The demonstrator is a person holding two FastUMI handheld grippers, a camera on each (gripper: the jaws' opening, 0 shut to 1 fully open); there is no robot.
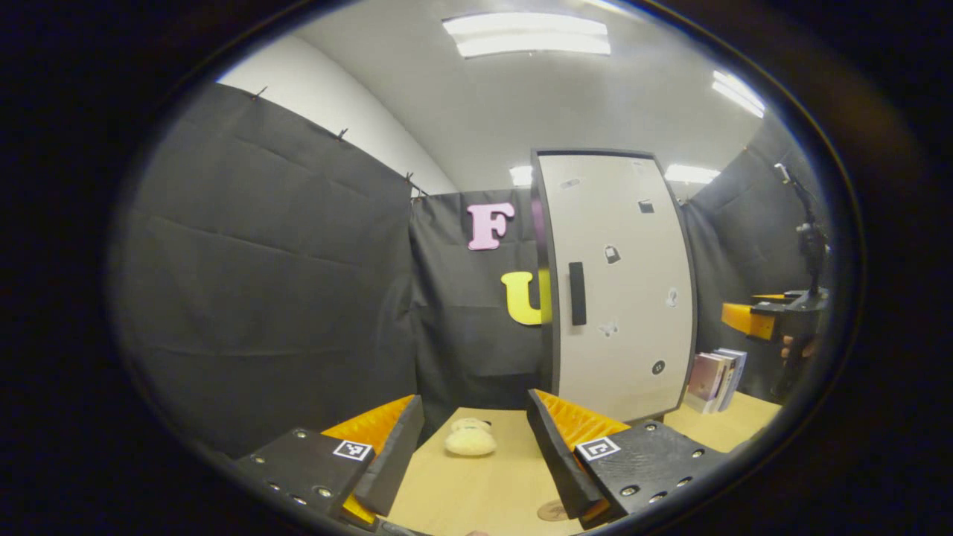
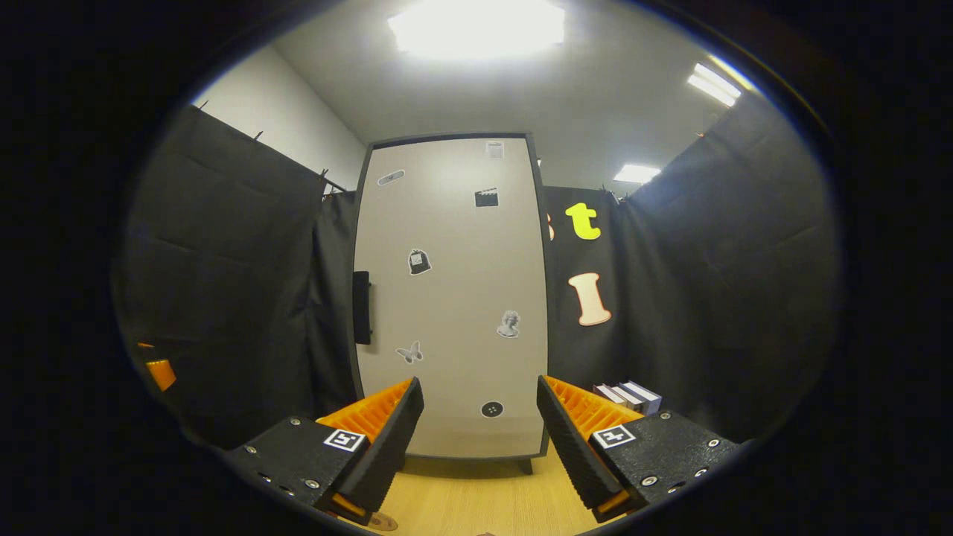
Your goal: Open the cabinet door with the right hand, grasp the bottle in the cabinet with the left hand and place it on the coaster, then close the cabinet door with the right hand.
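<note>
The tall cabinet [image 1: 618,298] stands on the wooden table with its pale door shut, so the bottle inside is hidden. In the left gripper view its black handle [image 1: 577,292] sits on the door's left edge. My left gripper [image 1: 476,447] is low over the table, open and holding nothing. A round brown coaster [image 1: 555,511] peeks out beside its right finger. In the right gripper view the door [image 2: 454,298] is straight ahead, with the handle [image 2: 362,307] to the left. My right gripper [image 2: 480,439] is open and short of the door, also seen far right as the right gripper [image 1: 774,316].
A cream plush toy [image 1: 470,438] lies on the table [image 1: 476,491] between the left gripper's fingers, farther off. Several books [image 1: 716,380] stand right of the cabinet, the same books [image 2: 629,394] showing in the right gripper view. Black cloth walls close in on all sides.
</note>
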